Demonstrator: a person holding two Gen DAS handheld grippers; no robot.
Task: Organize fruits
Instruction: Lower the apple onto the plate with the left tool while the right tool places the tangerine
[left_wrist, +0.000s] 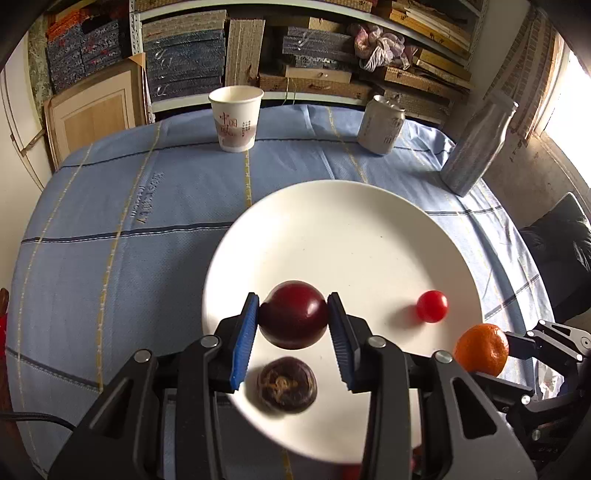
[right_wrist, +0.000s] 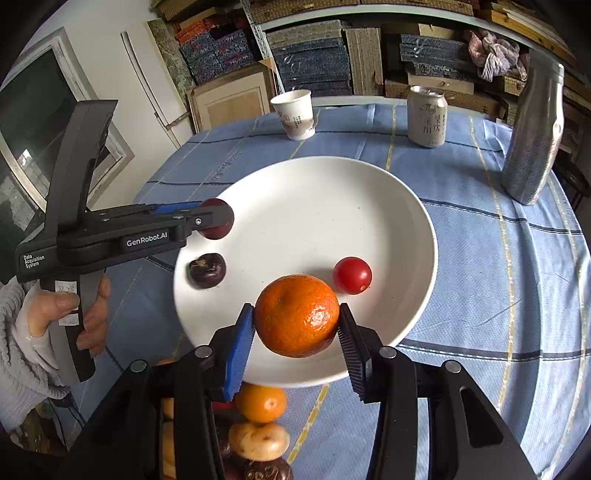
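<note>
A white plate (left_wrist: 354, 236) (right_wrist: 317, 206) lies on the blue checked tablecloth. My left gripper (left_wrist: 293, 317) (right_wrist: 212, 218) is shut on a dark red plum (left_wrist: 293, 315) (right_wrist: 221, 221), held above the plate's near left part. My right gripper (right_wrist: 297, 319) is shut on an orange mandarin (right_wrist: 297, 315) (left_wrist: 482, 349), held over the plate's near edge. On the plate rest a dark brown mangosteen-like fruit (left_wrist: 286, 384) (right_wrist: 207, 270) and a small red tomato (left_wrist: 432, 305) (right_wrist: 352, 275).
A paper cup (left_wrist: 236, 118) (right_wrist: 295, 114), a drink can (left_wrist: 380, 123) (right_wrist: 427, 116) and a silver bottle (left_wrist: 476, 144) (right_wrist: 533, 136) stand at the table's far side. Below the plate in the right wrist view lie another mandarin (right_wrist: 261, 402) and a bagel-like ring (right_wrist: 258, 439). A hand (right_wrist: 66, 314) holds the left gripper.
</note>
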